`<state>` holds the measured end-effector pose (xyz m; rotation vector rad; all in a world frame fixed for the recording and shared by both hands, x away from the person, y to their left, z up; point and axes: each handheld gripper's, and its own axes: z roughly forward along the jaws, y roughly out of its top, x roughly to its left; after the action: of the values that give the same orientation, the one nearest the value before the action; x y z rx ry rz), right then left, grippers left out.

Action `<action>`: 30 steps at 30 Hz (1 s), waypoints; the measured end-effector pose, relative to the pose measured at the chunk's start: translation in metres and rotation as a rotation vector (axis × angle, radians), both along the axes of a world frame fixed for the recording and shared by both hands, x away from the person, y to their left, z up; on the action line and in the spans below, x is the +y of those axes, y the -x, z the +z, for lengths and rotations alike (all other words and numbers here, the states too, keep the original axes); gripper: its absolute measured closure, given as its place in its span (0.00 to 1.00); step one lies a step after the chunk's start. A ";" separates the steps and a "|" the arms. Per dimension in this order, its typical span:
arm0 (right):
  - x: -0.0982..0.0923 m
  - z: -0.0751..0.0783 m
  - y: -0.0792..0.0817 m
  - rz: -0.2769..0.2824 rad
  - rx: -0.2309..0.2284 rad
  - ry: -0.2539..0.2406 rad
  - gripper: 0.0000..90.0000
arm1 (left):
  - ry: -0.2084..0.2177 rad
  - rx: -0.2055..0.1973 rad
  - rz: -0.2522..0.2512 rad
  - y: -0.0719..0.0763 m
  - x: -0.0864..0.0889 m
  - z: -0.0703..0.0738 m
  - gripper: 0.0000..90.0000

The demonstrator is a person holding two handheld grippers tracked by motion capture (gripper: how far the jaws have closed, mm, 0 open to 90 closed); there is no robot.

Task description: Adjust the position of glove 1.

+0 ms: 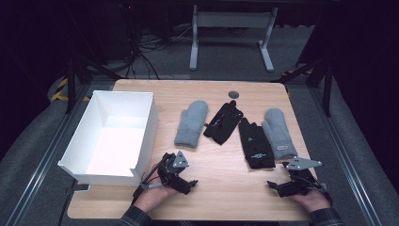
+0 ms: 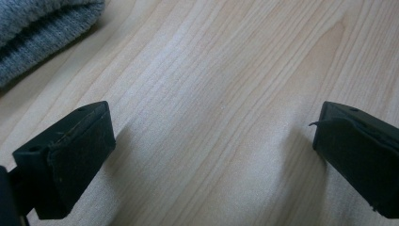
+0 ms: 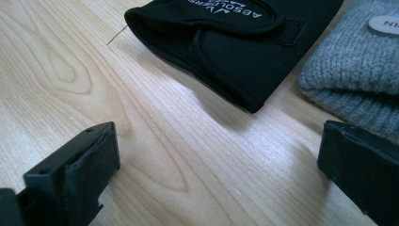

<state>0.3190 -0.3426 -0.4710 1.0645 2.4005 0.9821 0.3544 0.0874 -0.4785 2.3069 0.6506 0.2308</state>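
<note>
Four gloves are laid in a row across the middle of the counter [image 1: 221,188]: a grey mitten [image 1: 192,123], a black glove [image 1: 223,122], a second black glove [image 1: 254,143] and a second grey mitten [image 1: 279,133]. A white box [image 1: 89,169] is stood at the counter's left edge. The left gripper [image 1: 186,184] is held released, jaws wide over bare wood, near the first mitten's cuff. The right gripper [image 1: 277,187] is likewise released, just short of the second black glove's cuff. The gloves are judged light, soft and limp; a pinch at the thick cuff hem is advised, since thinner fabric may slip or bunch
</note>
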 end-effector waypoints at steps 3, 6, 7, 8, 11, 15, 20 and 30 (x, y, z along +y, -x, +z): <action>0.000 0.001 0.000 0.002 0.005 0.002 0.01 | -0.001 -0.001 -0.002 0.000 0.000 0.000 0.00; -0.001 0.004 0.000 -0.003 0.020 0.003 0.06 | 0.000 -0.001 -0.003 0.000 0.000 0.000 0.00; -0.001 0.005 0.001 -0.004 0.025 0.002 0.09 | 0.000 -0.001 -0.004 0.000 0.000 0.000 0.00; -0.002 0.007 0.001 -0.007 0.024 -0.002 0.12 | 0.000 -0.001 -0.004 0.000 0.000 0.000 0.00; -0.005 0.015 0.004 -0.017 0.002 -0.015 0.19 | -0.001 0.000 -0.006 0.000 0.000 0.000 0.00; -0.009 0.026 0.004 -0.034 -0.015 -0.041 0.32 | 0.000 0.000 -0.008 -0.001 -0.001 0.000 0.00; -0.012 0.036 -0.003 -0.050 -0.029 -0.056 0.52 | -0.002 0.000 -0.016 -0.002 -0.002 0.000 0.00; -0.019 0.058 -0.027 -0.075 -0.066 -0.059 1.00 | 0.000 -0.001 -0.017 -0.003 -0.002 0.000 0.00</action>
<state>0.3459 -0.3617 -0.4128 1.1169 2.2748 1.0513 0.3570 0.0853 -0.4784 2.3115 0.6300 0.2244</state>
